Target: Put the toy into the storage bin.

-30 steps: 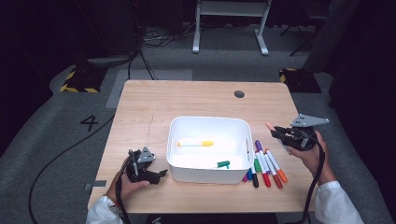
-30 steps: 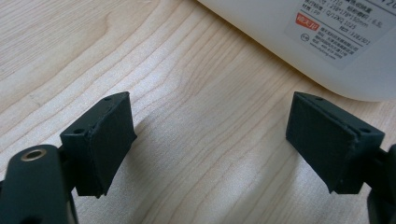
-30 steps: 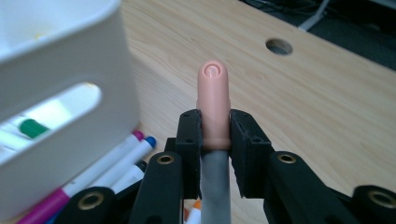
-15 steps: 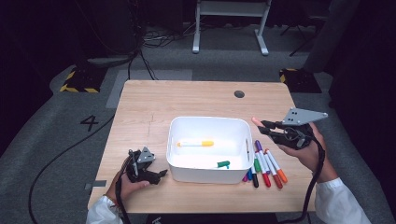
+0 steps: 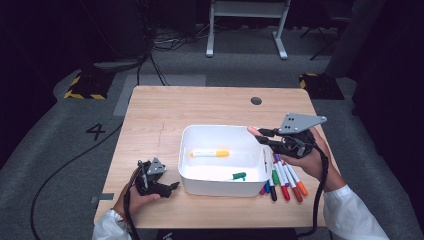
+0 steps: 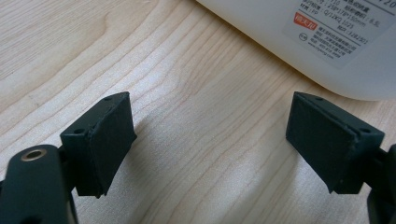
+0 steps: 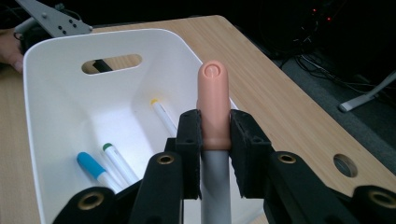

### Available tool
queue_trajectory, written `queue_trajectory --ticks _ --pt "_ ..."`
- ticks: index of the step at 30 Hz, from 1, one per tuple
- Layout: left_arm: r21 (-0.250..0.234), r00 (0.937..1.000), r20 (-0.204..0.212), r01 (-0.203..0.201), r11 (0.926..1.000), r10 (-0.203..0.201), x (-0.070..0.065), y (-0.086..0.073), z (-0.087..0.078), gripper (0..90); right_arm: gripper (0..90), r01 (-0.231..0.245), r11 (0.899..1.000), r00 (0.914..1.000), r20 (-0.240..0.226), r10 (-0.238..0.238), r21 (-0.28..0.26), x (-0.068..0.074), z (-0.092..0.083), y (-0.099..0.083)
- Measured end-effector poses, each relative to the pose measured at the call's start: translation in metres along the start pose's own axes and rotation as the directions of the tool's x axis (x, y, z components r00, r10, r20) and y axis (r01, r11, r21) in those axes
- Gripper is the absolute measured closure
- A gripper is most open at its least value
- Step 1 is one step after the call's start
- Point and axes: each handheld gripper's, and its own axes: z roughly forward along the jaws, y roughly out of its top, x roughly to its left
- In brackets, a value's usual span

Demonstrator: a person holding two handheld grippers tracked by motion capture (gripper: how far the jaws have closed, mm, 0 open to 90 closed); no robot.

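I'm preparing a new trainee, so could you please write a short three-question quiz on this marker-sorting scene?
1. True or false: the left gripper is shut on a marker.
2. What does the right gripper hold: A, a peach-capped marker; B, a green-capped marker; C, nothing?
3. Where do the loose markers lie relative to the white bin?

Key: 1 false, its jaws stand open over bare table. 2 A. 3 On the table by the bin's right side.

Table (image 5: 165, 115) brightly lit, surroundings dark; high view soft, perhaps slightly blurred.
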Motion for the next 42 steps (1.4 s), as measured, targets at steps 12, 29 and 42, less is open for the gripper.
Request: queue_trajectory --ticks 12,29,42 --pt "0.002 1.0 0.006 -0.001 1.0 0.001 0.0 0.0 0.0 15.5 74.7 0.068 0.997 0.9947 -0.081 -0.064 0.045 0.028 0.039 0.017" --pt "0.002 1.0 0.007 -0.001 1.0 0.001 0.0 0.0 0.0 15.4 74.7 0.185 0.968 0.9571 -0.255 -0.138 0.171 0.063 0.074 0.007" --pt "0.002 1.0 0.006 -0.001 1.0 0.001 0.0 0.0 0.0 15.4 74.6 0.217 0.946 0.9286 -0.35 -0.124 0.239 0.071 0.08 0.003"
